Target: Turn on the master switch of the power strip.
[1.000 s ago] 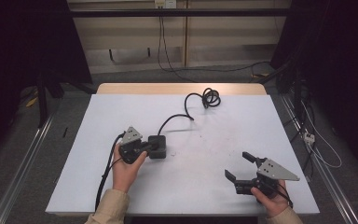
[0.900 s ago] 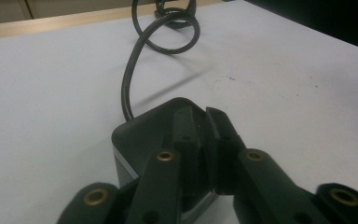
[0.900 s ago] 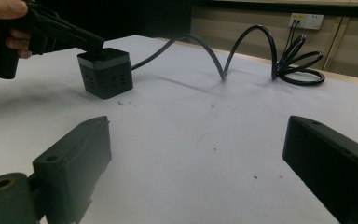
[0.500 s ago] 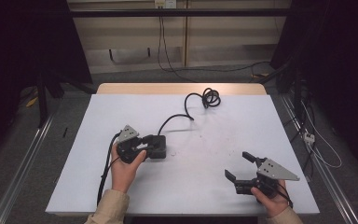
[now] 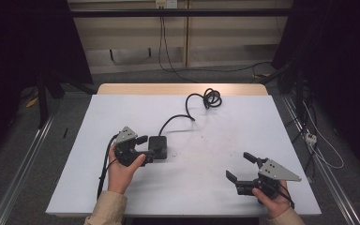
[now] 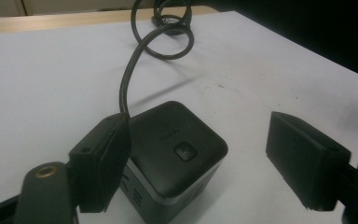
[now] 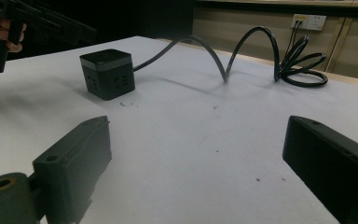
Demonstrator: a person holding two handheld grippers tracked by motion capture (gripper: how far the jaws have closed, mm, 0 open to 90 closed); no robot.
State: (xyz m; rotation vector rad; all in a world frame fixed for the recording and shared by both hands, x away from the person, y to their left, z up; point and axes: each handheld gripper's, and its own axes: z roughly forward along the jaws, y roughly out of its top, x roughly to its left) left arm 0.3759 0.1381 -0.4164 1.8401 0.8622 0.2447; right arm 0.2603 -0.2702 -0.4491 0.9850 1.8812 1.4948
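Table: a white table (image 5: 136,112) with a strip of light wood along its far edge.

Cube: a small black plastic socket cube with rounded corners (image 5: 159,147) sits flat on the table. It is left of the middle and a bit nearer the near edge than the far one. In the left gripper view it has a little button on top (image 6: 184,151) and a grey band round its sides.

Cord: a thick black cord (image 5: 176,119) comes out of the far side of the cube. It runs across the table and ends in a loose coil (image 5: 211,97) close to the far edge.

Left gripper: the black left gripper (image 5: 145,147) is held in the person's left hand (image 5: 122,168), just left of the cube. Its jaws have just been opening and now stand wide apart. The cube is between them. In the left gripper view one jaw is right against the cube's side. The other jaw is well away from it, with bare table in the gap. Nothing is squeezed.

Right gripper: the black right gripper (image 5: 240,167) is held in the person's right hand (image 5: 274,199) near the near right corner of the table. Its jaws are wide apart with only table between them. It is well apart from the cube and points toward it.
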